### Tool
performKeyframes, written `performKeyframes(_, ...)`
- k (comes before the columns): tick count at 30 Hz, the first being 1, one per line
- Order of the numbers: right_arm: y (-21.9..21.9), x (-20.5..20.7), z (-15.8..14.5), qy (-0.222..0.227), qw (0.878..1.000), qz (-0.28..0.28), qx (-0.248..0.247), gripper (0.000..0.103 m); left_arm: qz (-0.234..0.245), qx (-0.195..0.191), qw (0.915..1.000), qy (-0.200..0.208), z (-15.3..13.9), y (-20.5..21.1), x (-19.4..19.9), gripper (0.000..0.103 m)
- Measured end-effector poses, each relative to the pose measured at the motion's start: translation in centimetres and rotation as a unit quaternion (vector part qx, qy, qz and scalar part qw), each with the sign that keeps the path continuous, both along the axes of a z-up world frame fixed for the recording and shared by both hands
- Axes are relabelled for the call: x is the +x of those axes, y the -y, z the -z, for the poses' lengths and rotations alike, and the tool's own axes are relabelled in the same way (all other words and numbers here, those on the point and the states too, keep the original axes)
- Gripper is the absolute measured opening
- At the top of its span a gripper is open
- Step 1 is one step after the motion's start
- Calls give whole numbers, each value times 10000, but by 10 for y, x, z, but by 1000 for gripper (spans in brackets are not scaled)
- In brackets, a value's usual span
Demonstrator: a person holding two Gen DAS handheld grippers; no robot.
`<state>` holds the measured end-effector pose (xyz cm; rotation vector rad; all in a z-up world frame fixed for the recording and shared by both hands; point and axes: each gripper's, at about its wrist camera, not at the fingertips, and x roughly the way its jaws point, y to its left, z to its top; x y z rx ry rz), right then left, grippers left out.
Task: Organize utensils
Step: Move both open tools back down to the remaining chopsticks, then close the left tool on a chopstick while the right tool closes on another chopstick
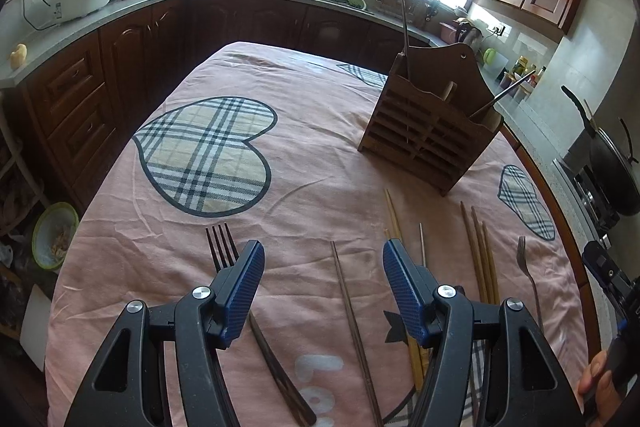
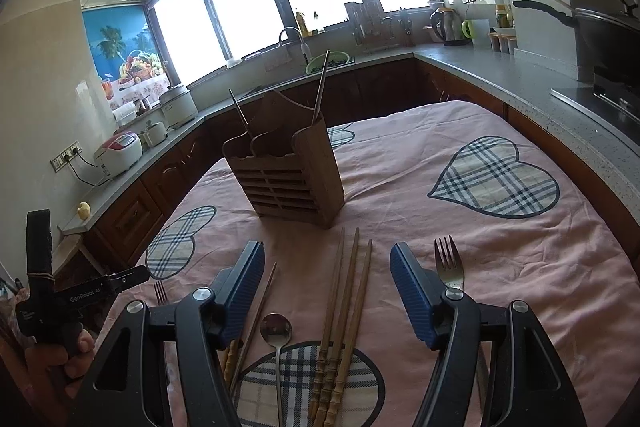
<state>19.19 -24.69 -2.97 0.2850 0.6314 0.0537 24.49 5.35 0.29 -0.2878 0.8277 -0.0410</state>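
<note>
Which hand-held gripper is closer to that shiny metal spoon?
Right. The spoon lies between the right hand-held gripper fingers; the left hand-held gripper sits further left, over a dark chopstick.

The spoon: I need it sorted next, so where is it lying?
In the right wrist view the spoon lies on the pink tablecloth between the right gripper's open fingers, just left of the three bamboo chopsticks.

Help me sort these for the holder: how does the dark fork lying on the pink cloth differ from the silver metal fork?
The dark fork with the brown handle is black-tined with a wide wooden-looking handle; the silver metal fork is shiny steel, its handle hidden. The dark fork lies by the left gripper; the silver fork lies by the right gripper. Both lie flat on the pink cloth, four tines toward the wooden utensil holder.
</note>
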Motion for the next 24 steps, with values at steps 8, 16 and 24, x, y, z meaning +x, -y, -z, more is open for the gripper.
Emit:
performKeyframes(8,-8,17,12,-249,9995,-168,-8,67,135,136,9991,-387,18,9,22,61)
performKeyframes(16,-14,44,34,-618,9975,-335,-6,59,296,221,9962,-783,41,21,47,60)
performKeyframes(24,-16,73,53,-942,9944,-475,-4,52,327,192,9940,-1026,60,27,71,58)
